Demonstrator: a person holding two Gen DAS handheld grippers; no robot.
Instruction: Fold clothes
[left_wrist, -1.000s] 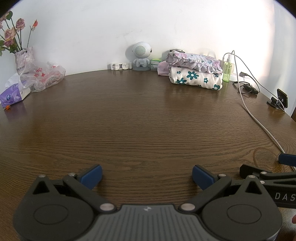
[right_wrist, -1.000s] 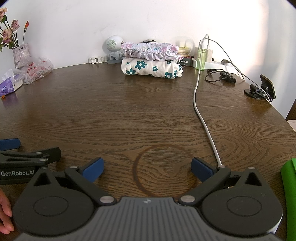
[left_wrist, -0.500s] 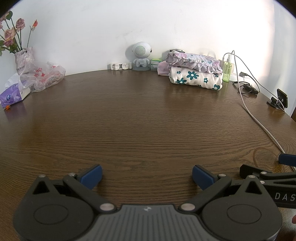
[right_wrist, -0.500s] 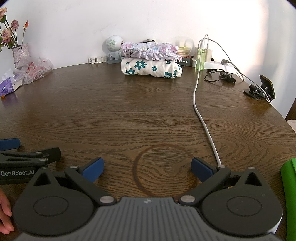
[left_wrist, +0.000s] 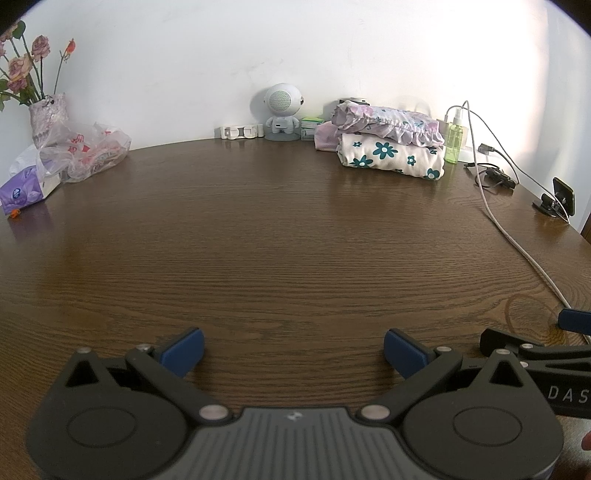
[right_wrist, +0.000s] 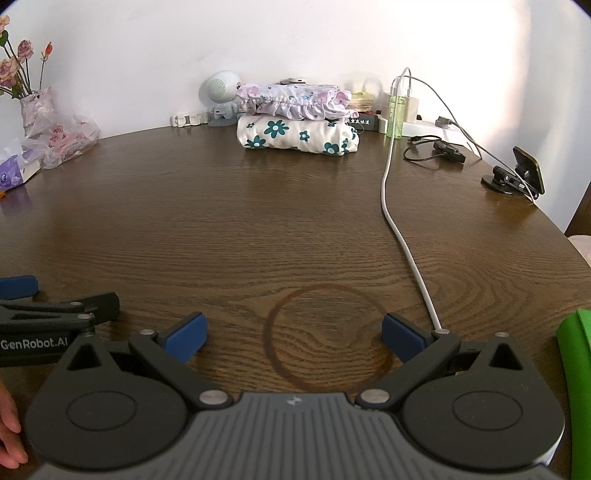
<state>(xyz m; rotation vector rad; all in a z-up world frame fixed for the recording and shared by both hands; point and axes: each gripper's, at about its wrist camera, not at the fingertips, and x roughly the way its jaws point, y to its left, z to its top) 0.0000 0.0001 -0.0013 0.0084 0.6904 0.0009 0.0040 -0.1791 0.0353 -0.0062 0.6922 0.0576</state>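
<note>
Left gripper (left_wrist: 293, 349), black with blue pads, sat at the lower centre of its view with jaws spread wide and empty over the dark brown wood-grain counter (left_wrist: 277, 236); right gripper (right_wrist: 293, 338), same make, likewise stood wide and empty at the lower centre of its view. Two folded garments lay stacked at the upper centre-right by the white wall: a cream cloth with teal flowers (left_wrist: 391, 158) beneath a lilac ruffled floral cloth (left_wrist: 388, 120). White cable (right_wrist: 402, 236) crossed the counter at right.
</note>
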